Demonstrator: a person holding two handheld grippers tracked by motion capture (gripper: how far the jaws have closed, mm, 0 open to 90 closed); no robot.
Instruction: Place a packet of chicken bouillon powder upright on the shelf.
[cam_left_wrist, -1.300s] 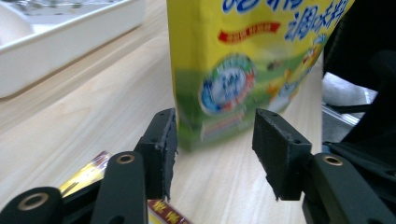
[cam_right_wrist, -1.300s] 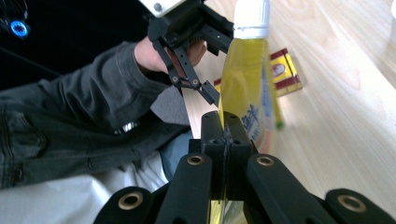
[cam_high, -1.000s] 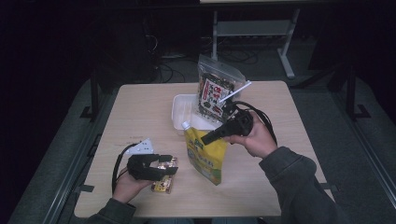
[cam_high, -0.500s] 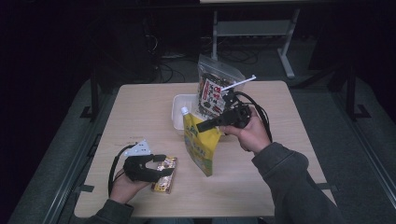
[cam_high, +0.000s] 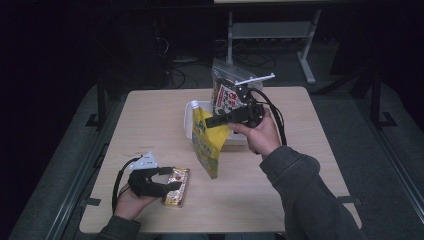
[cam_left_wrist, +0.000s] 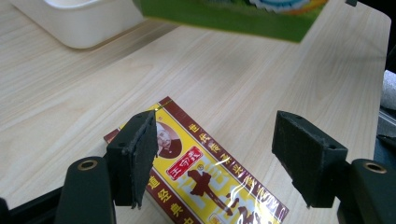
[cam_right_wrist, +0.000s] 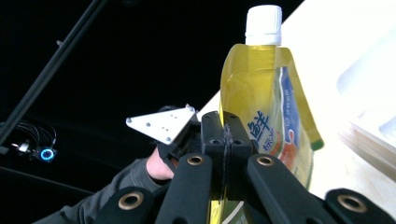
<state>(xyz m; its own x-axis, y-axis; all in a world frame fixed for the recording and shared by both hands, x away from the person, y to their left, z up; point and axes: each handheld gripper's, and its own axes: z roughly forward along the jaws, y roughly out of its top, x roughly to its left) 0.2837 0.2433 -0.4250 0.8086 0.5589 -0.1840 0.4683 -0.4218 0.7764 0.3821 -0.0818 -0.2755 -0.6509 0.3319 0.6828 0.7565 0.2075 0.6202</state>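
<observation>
A yellow and red packet (cam_high: 176, 189) lies flat on the wooden table (cam_high: 150, 120) at the front left. My left gripper (cam_high: 168, 183) is over it, open. In the left gripper view its pads (cam_left_wrist: 136, 156) stand apart on either side of the packet (cam_left_wrist: 205, 177) without pressing it. These jaws have just been opening. My right gripper (cam_high: 211, 121) is shut on a yellow spouted pouch (cam_high: 205, 145) and holds it tilted above the table's middle. The right gripper view shows that gripper (cam_right_wrist: 224, 135) clamped on the pouch (cam_right_wrist: 261, 93) below its white cap.
A white tray (cam_high: 189, 125) sits behind the pouch, seen also as a white tray (cam_left_wrist: 79, 25) at the far left of the left gripper view. A clear bag of printed snacks (cam_high: 225, 95) stands at the back. Dark floor surrounds the table.
The right hand has raised the pouch and carried it slightly back toward the tray. The left gripper's jaws have spread wider over the packet, which stays on the table.
</observation>
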